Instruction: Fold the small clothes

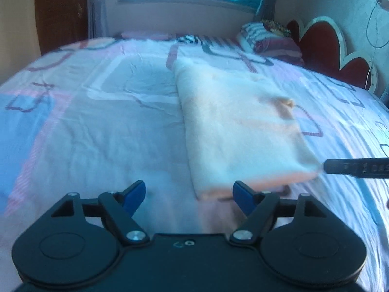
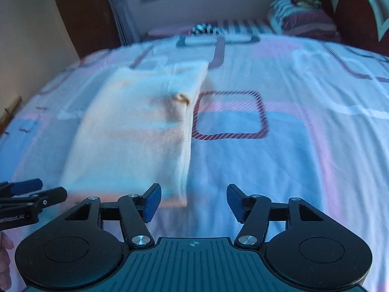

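- Cream garment (image 1: 240, 126) lies flat on bedsheet (image 1: 109, 121), folded to a long strip, near end just ahead of both tools
- L gripper (image 1: 189, 196): jaws apart, holding nothing, by near-left corner; R gripper (image 2: 193, 200): jaws apart, empty, by near-right corner
- Next, prob: pinch both near corners thru all layers, lift evenly, carry to far end, keep edges lined up
- Small bunched lump (image 2: 181, 99) at right edge may skew the fold, flatten 1st
- Pillows (image 1: 267, 39) + headboard (image 1: 335, 48) well apart, nothing in the way
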`<action>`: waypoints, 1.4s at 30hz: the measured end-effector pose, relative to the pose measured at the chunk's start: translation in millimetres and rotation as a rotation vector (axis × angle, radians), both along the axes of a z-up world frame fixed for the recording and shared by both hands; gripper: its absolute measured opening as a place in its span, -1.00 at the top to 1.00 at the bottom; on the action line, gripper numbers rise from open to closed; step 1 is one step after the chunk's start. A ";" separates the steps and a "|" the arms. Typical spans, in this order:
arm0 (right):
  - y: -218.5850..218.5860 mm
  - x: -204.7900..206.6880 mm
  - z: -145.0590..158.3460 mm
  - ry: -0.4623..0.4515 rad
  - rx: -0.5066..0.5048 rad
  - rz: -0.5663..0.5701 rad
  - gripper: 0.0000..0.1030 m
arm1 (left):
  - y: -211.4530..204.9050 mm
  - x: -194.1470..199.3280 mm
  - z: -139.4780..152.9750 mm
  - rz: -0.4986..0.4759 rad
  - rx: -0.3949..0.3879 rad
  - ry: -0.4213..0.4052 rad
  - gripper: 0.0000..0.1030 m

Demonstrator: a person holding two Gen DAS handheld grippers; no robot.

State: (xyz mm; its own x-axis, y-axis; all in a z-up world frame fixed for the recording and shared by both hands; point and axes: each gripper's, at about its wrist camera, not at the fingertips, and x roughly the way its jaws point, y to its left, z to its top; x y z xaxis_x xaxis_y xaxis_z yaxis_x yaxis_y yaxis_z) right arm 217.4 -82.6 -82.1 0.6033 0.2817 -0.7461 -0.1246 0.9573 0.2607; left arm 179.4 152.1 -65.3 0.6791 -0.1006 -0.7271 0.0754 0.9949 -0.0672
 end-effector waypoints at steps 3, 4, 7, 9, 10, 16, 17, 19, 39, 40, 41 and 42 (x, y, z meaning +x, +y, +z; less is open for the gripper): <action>-15.7 -40.0 20.3 -0.042 0.030 -0.012 -0.15 | -5.2 -35.1 16.8 0.011 0.000 -0.037 -0.17; -19.6 -52.5 27.0 -0.058 0.034 -0.009 -0.15 | -9.0 -45.2 22.7 0.022 0.012 -0.049 -0.17; -27.8 -86.8 49.0 -0.105 0.035 -0.011 -0.26 | -21.4 -79.7 42.5 0.049 -0.002 -0.129 -0.86; -30.5 -110.3 64.0 -0.158 -0.001 -0.042 -1.00 | -35.0 -106.7 54.2 0.117 0.053 -0.242 -0.99; -32.3 -122.9 70.2 -0.210 -0.012 -0.069 -1.00 | -42.1 -118.4 58.7 0.113 0.063 -0.278 -0.99; -41.2 -180.5 97.0 -0.302 -0.041 -0.051 -1.00 | -68.2 -171.5 90.6 0.107 0.070 -0.352 -0.99; -41.5 -188.6 100.5 -0.314 -0.052 -0.052 -1.00 | -70.4 -177.7 95.8 0.110 0.071 -0.360 -0.99; -45.6 -202.9 107.0 -0.321 -0.063 -0.046 -1.00 | -74.8 -189.2 105.7 0.105 0.065 -0.367 -0.99; -51.2 -272.7 143.6 -0.393 -0.113 0.000 -1.00 | -89.7 -245.6 135.6 0.103 0.086 -0.374 -0.99; -51.5 -273.5 144.4 -0.395 -0.115 0.001 -1.00 | -89.9 -246.1 136.2 0.102 0.086 -0.377 -0.99; -51.9 -273.7 144.7 -0.398 -0.114 0.003 -1.00 | -90.0 -246.4 136.8 0.100 0.086 -0.378 -0.99; -52.6 -274.5 145.4 -0.401 -0.114 0.004 -1.00 | -90.2 -246.9 137.4 0.099 0.085 -0.381 -0.99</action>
State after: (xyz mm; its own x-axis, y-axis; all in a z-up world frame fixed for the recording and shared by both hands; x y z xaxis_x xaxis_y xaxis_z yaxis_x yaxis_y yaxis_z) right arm -57.1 -135.3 63.3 0.8514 0.2132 -0.4792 -0.1980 0.9767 0.0828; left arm -67.5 61.8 72.2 0.9052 0.0284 -0.4241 -0.0173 0.9994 0.0300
